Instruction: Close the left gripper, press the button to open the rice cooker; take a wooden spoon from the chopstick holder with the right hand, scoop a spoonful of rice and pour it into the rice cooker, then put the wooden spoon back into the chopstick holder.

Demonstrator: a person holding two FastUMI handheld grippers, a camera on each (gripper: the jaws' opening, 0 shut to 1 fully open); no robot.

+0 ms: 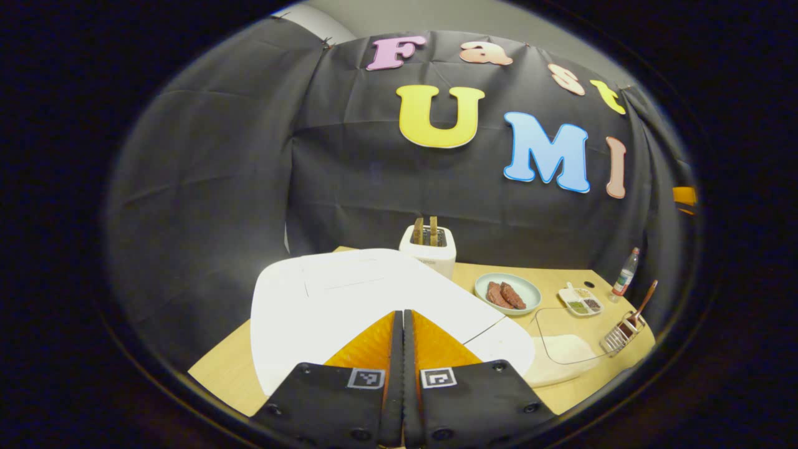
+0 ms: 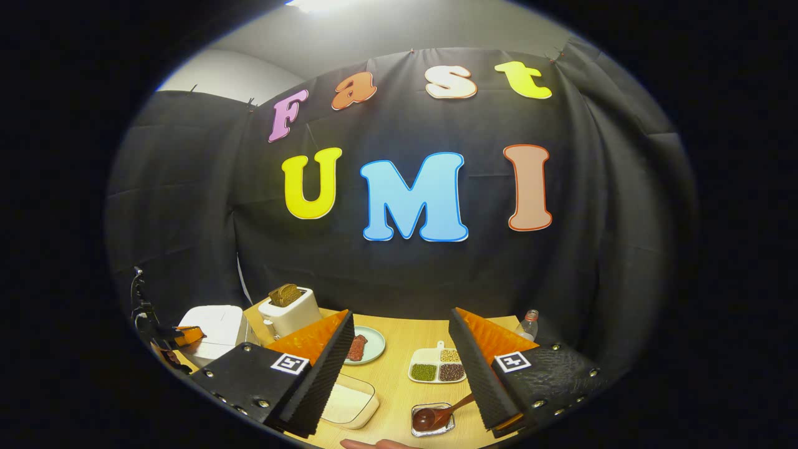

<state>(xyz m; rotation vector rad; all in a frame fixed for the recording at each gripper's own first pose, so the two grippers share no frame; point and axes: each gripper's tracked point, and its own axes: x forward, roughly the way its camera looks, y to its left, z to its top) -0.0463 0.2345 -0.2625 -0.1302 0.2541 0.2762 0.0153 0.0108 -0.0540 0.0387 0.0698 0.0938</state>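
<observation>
Over the rice cooker (image 1: 349, 293): left claw (image 1: 402, 324) fingers pressed together, nothing between them, lid still down.
Claw body hides the cooker's front edge, so I can't tell whether the tips touch the lid or where the button is. Right claw (image 2: 402, 349) gaping wide, empty, above mid-table (image 2: 399, 380). Wooden spoon (image 2: 439, 415) sits bowl-down in the chopstick holder (image 2: 430, 421) near the table's front edge; handle leans toward the right finger. Rice container (image 2: 349, 405) partly behind the left finger; its far side is hidden. Behind: toaster (image 2: 290, 312), meat plate (image 2: 365, 346), divided seasoning dish (image 2: 436, 368), bottle (image 2: 528, 323) at the back edge. Fingertip (image 2: 374, 444) cut off at the bottom.
</observation>
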